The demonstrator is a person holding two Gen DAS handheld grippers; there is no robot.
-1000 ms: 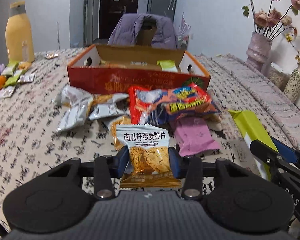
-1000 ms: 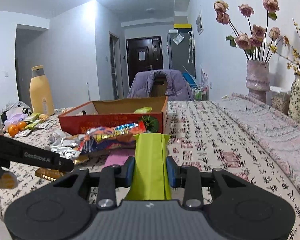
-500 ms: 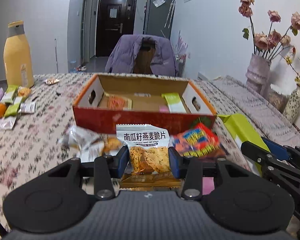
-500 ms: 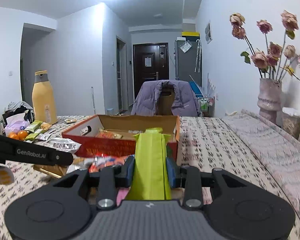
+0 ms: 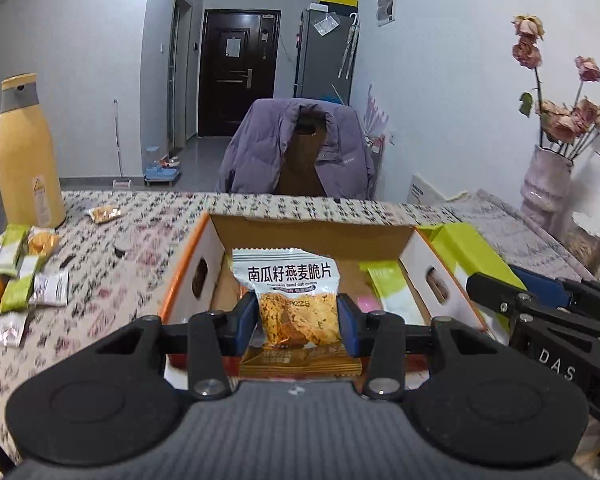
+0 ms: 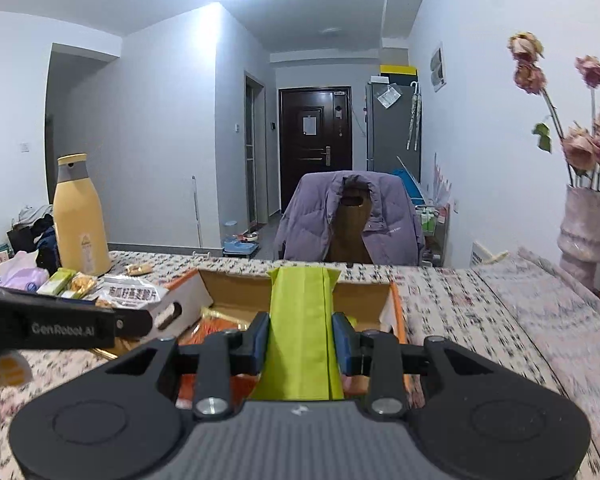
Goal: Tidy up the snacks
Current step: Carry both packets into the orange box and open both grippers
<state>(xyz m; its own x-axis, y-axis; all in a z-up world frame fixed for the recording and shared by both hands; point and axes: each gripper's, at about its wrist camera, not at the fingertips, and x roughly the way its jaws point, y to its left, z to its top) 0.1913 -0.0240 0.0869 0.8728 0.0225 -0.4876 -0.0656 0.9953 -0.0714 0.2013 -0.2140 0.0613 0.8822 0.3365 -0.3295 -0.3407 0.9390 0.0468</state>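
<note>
Left claw (image 5: 298, 322) clenched on crisp packet (image 5: 290, 300), right (image 6: 300, 344) on green pack (image 6: 302, 328), over box (image 5: 180, 276); likely light, crushable, best pinched at edges.

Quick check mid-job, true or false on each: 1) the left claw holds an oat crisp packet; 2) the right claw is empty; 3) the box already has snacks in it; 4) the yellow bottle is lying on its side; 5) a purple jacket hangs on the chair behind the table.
1) True: the left claw is shut on the oat crisp packet.
2) False: the right claw grips a green packet.
3) True: the box holds a green-and-white packet and others.
4) False: the yellow bottle stands upright on the table.
5) True: the purple jacket drapes over the chair.
</note>
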